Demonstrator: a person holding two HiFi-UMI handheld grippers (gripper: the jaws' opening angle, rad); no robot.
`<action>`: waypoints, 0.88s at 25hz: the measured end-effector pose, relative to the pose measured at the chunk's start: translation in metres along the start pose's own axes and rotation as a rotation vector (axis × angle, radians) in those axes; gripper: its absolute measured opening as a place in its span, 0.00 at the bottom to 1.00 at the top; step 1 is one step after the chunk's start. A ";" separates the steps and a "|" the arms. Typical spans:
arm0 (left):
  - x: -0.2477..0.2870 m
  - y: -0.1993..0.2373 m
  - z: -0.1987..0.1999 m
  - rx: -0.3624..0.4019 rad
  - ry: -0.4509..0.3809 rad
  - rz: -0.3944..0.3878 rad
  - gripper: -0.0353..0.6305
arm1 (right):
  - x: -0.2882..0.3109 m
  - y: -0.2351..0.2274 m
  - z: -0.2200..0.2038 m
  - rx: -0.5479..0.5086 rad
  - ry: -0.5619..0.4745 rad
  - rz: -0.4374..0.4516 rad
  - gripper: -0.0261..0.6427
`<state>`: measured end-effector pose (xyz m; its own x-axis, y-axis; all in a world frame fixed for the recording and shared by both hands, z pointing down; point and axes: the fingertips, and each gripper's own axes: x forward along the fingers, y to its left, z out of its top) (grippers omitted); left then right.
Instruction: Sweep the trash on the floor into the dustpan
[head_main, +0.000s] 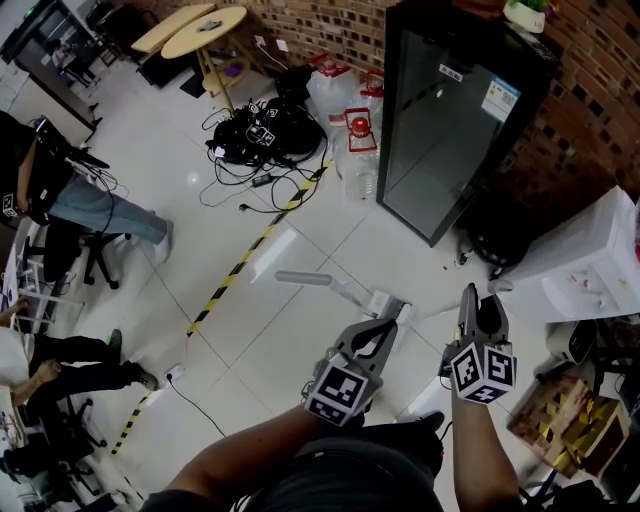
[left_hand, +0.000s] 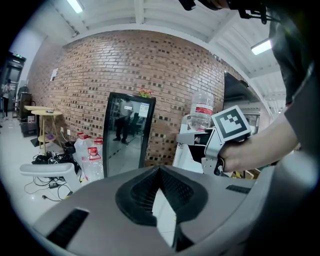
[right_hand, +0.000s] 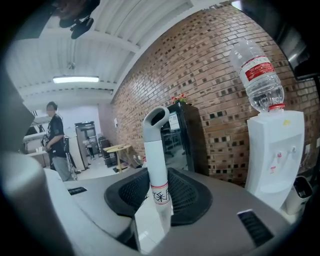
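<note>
R gripper (right_hand: 159, 199) is clamped on an upright white handle (right_hand: 156, 150); L gripper (left_hand: 161, 172) is closed, empty. No sweeping begun, I reckon; whole job's left.

"What stands by the brick wall (head_main: 330, 25)?"

"From where I am: a black glass-door cabinet (head_main: 450, 120), water jugs (head_main: 335, 95) just beside it, a cable tangle (head_main: 262, 140) left of those. Striped tape (head_main: 240, 268) crosses the tiles; a water dispenser (head_main: 590, 255) on my right."
</note>
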<state>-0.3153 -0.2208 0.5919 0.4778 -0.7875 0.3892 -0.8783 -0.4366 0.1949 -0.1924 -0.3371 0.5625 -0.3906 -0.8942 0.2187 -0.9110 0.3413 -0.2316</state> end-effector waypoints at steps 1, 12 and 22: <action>-0.001 -0.001 0.001 0.000 -0.001 0.001 0.07 | -0.002 0.002 0.002 -0.006 0.001 0.009 0.23; -0.013 -0.033 0.036 0.009 -0.072 -0.006 0.07 | -0.096 -0.013 0.054 -0.056 -0.069 0.058 0.23; 0.014 -0.169 0.097 0.115 -0.126 -0.140 0.07 | -0.204 -0.089 0.131 -0.088 -0.138 0.058 0.23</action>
<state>-0.1587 -0.2002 0.4767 0.5993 -0.7608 0.2490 -0.7992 -0.5862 0.1327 -0.0142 -0.2233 0.4142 -0.4265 -0.9015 0.0737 -0.8978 0.4121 -0.1551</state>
